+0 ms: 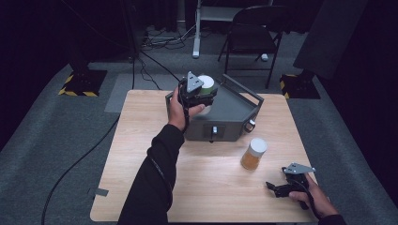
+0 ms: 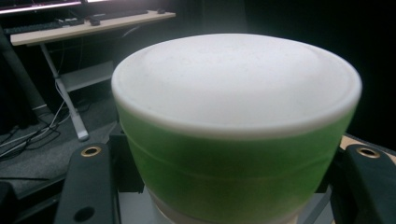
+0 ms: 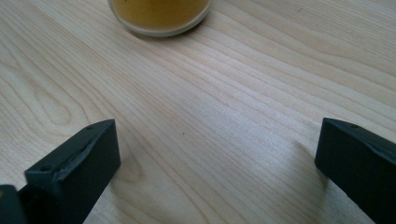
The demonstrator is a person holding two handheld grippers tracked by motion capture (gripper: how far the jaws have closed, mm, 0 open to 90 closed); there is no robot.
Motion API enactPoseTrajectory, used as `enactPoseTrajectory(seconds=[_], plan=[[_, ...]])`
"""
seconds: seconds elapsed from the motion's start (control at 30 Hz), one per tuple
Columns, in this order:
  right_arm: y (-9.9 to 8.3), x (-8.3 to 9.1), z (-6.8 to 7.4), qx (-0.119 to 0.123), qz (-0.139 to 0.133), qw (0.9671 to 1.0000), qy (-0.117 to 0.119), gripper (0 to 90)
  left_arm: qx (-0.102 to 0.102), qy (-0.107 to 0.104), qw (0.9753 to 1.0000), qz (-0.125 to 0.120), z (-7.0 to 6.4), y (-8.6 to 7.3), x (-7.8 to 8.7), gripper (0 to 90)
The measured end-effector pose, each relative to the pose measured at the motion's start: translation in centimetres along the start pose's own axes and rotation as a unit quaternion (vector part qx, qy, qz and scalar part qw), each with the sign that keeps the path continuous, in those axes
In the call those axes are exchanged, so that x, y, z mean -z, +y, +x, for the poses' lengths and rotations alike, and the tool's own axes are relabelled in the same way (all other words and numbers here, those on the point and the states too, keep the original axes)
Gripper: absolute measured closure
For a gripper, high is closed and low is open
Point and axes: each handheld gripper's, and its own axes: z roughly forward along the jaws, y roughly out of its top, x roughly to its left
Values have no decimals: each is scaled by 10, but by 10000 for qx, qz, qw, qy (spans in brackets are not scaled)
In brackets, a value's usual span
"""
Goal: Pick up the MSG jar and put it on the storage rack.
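A green jar with a white lid [image 1: 206, 84] [image 2: 233, 126] is held over the left end of a dark grey metal box [image 1: 234, 110] at the table's back. My left gripper [image 1: 199, 96] [image 2: 229, 186] is shut on this jar, with a black jaw on each side. An orange-filled jar with a white lid [image 1: 254, 153] [image 3: 159, 14] stands upright on the wooden table [image 1: 141, 140] at the right. My right gripper [image 1: 277, 188] [image 3: 215, 158] rests low near the table's front right corner, open, with bare wood between its jaws and the orange jar a short way ahead.
The grey box has a front latch [image 1: 214, 131] and a handle bar [image 1: 241, 86] along its back. A folding chair [image 1: 251, 35] and cables [image 1: 159, 42] lie on the floor beyond the table. A cable [image 1: 80, 159] trails off the left side.
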Motion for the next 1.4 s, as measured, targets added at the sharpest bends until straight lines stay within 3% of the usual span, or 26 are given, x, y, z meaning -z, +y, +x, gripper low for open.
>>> enactPoseTrajectory(seconds=[0.6,1.4], plan=[[0,0,0,10,-2,10000,9,0,9,180,9996,232,2,-5,-19,343],[0,0,0,10,-2,10000,9,0,22,147,9989,448,1,-16,-31,342]])
